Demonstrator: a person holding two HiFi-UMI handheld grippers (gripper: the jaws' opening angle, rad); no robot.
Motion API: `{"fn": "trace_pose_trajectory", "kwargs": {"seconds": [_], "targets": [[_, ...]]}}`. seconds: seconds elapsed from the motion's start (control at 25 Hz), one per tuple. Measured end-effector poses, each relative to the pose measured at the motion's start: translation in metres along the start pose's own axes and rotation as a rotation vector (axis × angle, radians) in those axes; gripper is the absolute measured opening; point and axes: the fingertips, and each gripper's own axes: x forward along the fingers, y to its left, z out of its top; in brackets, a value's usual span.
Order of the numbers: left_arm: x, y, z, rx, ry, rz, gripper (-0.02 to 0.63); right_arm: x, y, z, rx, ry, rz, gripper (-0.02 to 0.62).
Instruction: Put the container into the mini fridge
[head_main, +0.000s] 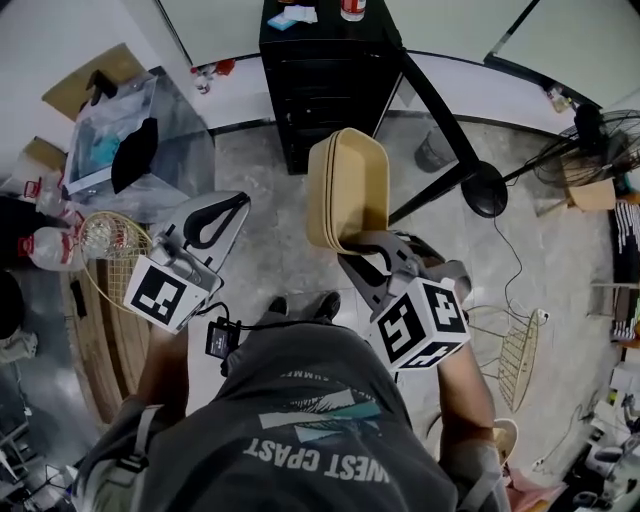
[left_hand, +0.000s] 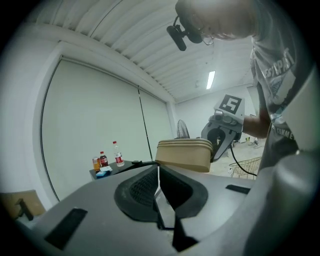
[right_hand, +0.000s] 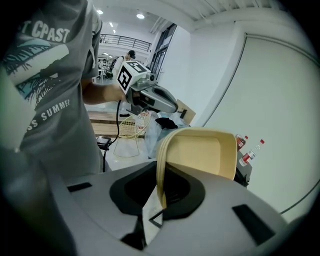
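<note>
Grey shirt (head_main: 300, 430) fills the bottom of the head view, its print reading "WEST CPAST". Past it, the right claw (head_main: 365, 245) grips the lower edge of the tan container (head_main: 352, 185), which is held on edge above the floor (head_main: 255, 250), near the front of a black cabinet (head_main: 325, 90). The left claw (head_main: 225, 212) hangs to the left, well apart from the container, with nothing in it. Both claws carry a cube with black-and-white square markers.

From the left gripper view, the left claw's jaws stand together with only a thin slit between the pads, and nothing is between them. Beyond them the container hangs sideways in the right claw. On the cabinet's top stand bottles (left_hand: 109, 160) with red labels; their print is too small to read.

From the right gripper view, the right claw's jaws are nearly closed and pinch the container's thin rim, so the tan body rises up and to the right of the pads. On the shirt at the left the letters "CPAST" and "SUMME" can be read. Further off, the left claw shows side-on beside a wire basket (right_hand: 131, 127).
</note>
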Motion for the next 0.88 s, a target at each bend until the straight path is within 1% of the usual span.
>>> {"fn": "trace_pose_trajectory", "kwargs": {"seconds": [0.24,0.44,0.56,0.68,0.8,0.88], "targets": [[0.009,-0.003,-0.002,-0.010,0.014,0.058,0.025,0.001,-0.014,-0.018,-0.021,-0.006,0.033,0.044],[0.016,0.004,-0.006,-0.017,0.024,0.071,0.025,0.006,-0.025,-0.023,-0.013,-0.007,0.044,0.044],[0.025,0.018,-0.005,0.012,-0.001,0.063,0.025,0.012,-0.035,-0.024,-0.008,0.004,0.036,0.044],[0.038,0.033,-0.006,0.019,-0.014,0.046,0.025,0.021,-0.048,-0.024,0.006,0.015,0.027,0.044],[0.054,0.048,-0.008,-0.006,-0.005,0.027,0.025,0.029,-0.062,-0.024,0.021,0.027,0.022,0.044],[0.064,0.060,-0.009,-0.005,-0.014,0.011,0.025,0.037,-0.074,-0.023,0.028,0.036,0.015,0.044]]}}
